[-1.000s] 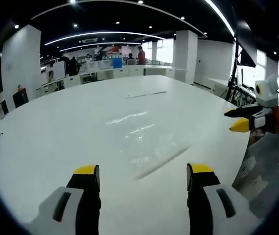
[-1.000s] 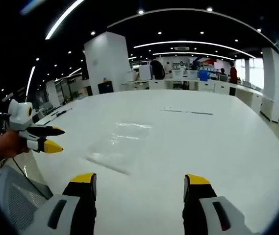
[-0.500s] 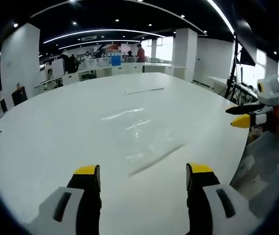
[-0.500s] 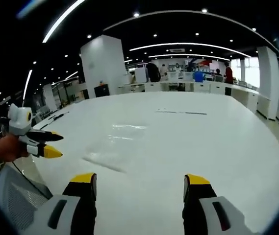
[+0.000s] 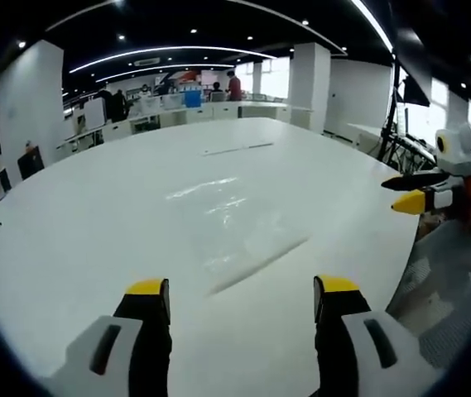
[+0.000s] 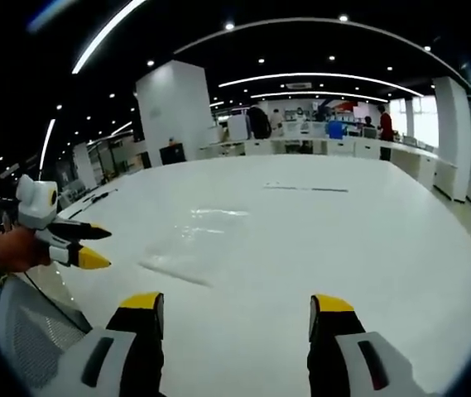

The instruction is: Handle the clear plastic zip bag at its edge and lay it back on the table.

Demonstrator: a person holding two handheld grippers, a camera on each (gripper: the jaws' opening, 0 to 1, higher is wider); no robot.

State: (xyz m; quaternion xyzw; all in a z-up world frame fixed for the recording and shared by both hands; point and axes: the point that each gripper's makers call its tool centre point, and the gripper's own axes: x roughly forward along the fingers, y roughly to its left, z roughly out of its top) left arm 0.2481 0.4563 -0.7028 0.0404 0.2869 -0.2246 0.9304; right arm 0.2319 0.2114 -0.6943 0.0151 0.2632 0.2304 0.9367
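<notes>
A clear plastic zip bag [image 5: 235, 227] lies flat on the white table [image 5: 94, 215], its near edge casting a thin dark line. My left gripper [image 5: 241, 298] hovers open above the table, a short way in front of that edge, holding nothing. In the right gripper view the same bag [image 6: 194, 244] lies left of centre, and my right gripper [image 6: 235, 310] is open and empty, back from it. The right gripper [image 5: 409, 192] also shows at the right of the left gripper view, off the table's edge. The left gripper [image 6: 86, 245] shows at the left of the right gripper view.
A thin flat strip [image 5: 237, 149] lies farther back on the table, seen also as the strip [image 6: 305, 188]. A mesh office chair [image 5: 446, 281] stands by the table's right edge. Desks, white pillars [image 6: 177, 107] and people fill the office behind.
Both cameras have drifted slightly, so the bag sits a touch higher in the left gripper view. The bag lies still and both grippers stay open.
</notes>
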